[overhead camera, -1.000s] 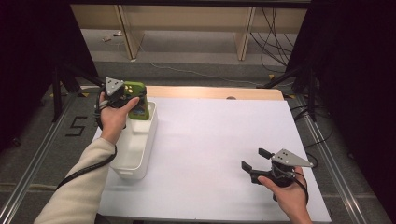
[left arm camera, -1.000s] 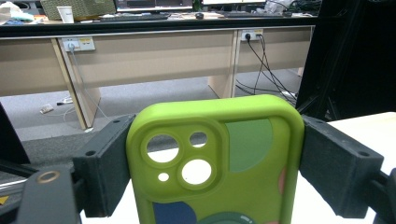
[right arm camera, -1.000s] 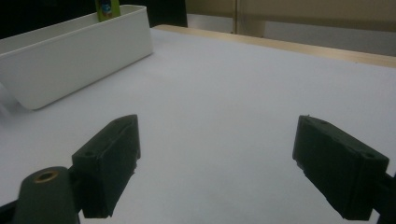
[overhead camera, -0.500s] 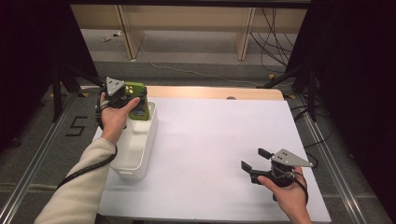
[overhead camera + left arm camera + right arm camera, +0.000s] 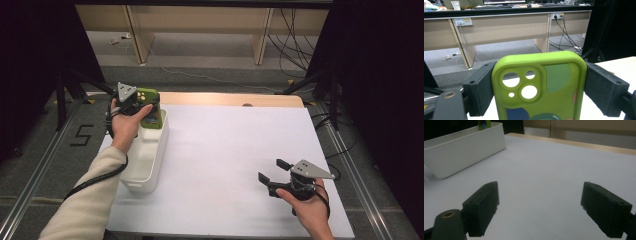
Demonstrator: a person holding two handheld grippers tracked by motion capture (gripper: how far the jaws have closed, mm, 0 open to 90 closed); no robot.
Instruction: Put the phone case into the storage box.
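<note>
Left gripper (image 5: 145, 102) held over the far end of the white bin (image 5: 145, 155), at the left edge of the white table (image 5: 235, 150). Jaws closed on a green phone case (image 5: 151, 112), 1 jaw pressed against each long side. Seen in the left gripper view: phone case (image 5: 541, 87) upright between the 2 black jaws, back facing the camera, camera cut-out with 4 round holes at upper left, patches of darker green, blue and pink on the shell. Lower part of the case cut off by the frame edge there. From the high view, case poised at the bin's far end, lower edge at or just inside the rim; contact with the bin impossible to judge. Left hand (image 5: 125, 122) wrapped around the gripper body, pale sleeve and black cable trailing toward the bottom left.

Right gripper (image 5: 272, 172) kept low over the near right part of the table, well apart from the bin, held in the right hand (image 5: 307, 207). Jaws spread wide, nothing between them, bare white tabletop visible in the gap in the right gripper view (image 5: 540, 205). Bin wall (image 5: 466, 150) visible at upper left of that view, with a sliver of the green case (image 5: 484, 123) above its rim.
</note>
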